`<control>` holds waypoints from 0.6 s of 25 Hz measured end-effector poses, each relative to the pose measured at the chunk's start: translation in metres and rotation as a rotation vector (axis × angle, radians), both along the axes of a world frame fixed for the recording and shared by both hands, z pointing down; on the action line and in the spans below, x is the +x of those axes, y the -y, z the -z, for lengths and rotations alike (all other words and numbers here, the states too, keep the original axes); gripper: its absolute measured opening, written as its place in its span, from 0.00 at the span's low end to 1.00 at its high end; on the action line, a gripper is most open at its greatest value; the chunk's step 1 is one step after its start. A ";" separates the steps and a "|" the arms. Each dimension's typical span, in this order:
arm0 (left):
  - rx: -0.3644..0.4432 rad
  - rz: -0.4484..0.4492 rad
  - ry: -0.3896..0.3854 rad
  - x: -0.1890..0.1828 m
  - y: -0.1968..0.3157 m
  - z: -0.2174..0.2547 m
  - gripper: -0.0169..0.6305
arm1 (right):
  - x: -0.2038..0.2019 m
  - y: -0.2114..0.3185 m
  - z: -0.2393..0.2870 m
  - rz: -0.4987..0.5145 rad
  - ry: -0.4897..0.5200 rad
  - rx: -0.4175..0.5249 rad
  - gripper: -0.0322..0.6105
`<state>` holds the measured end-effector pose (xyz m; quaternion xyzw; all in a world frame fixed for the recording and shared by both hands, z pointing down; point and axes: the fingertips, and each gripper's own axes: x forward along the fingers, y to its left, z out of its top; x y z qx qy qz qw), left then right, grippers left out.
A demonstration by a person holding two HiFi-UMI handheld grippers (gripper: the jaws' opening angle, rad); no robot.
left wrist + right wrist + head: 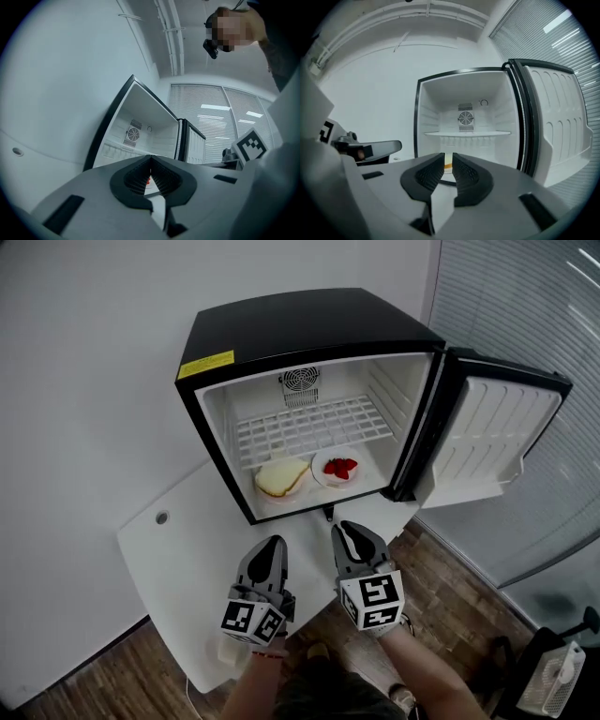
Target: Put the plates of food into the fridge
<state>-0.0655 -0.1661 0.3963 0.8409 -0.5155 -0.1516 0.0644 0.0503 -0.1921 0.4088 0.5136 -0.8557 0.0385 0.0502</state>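
Observation:
The black mini fridge (309,334) stands open on the white table (178,549). On its floor lie two plates: one with bread (281,478) at the left, one with strawberries (338,468) at the right. Both grippers hover in front of the fridge, apart from the plates. My left gripper (272,545) (150,158) is shut and empty, its tips meeting. My right gripper (349,531) (448,157) holds a narrow gap between its jaws, with nothing in it. Through that gap a bit of the bread plate (448,165) shows.
The fridge door (487,427) swings wide to the right, past the table edge. A white wire shelf (309,427) spans the fridge above the plates. Wooden floor lies around the table, with a small fan (553,681) at the lower right. A white wall stands behind.

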 end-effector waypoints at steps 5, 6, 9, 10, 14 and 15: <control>0.009 0.020 -0.002 -0.001 -0.036 0.020 0.04 | -0.013 -0.053 0.008 0.083 -0.041 0.028 0.14; 0.020 0.022 0.001 -0.001 -0.044 0.021 0.04 | -0.017 -0.063 0.011 0.101 -0.039 0.029 0.14; 0.015 0.052 0.001 -0.006 -0.076 0.027 0.04 | -0.029 -0.096 0.014 0.157 -0.032 0.025 0.14; 0.011 0.064 0.002 -0.008 -0.087 0.026 0.04 | -0.033 -0.106 0.013 0.172 -0.033 0.022 0.14; 0.005 0.113 0.028 -0.025 -0.126 0.021 0.04 | -0.048 -0.139 0.005 0.224 -0.034 0.005 0.14; 0.006 0.127 0.033 -0.030 -0.136 0.019 0.04 | -0.051 -0.147 0.001 0.234 -0.032 -0.005 0.14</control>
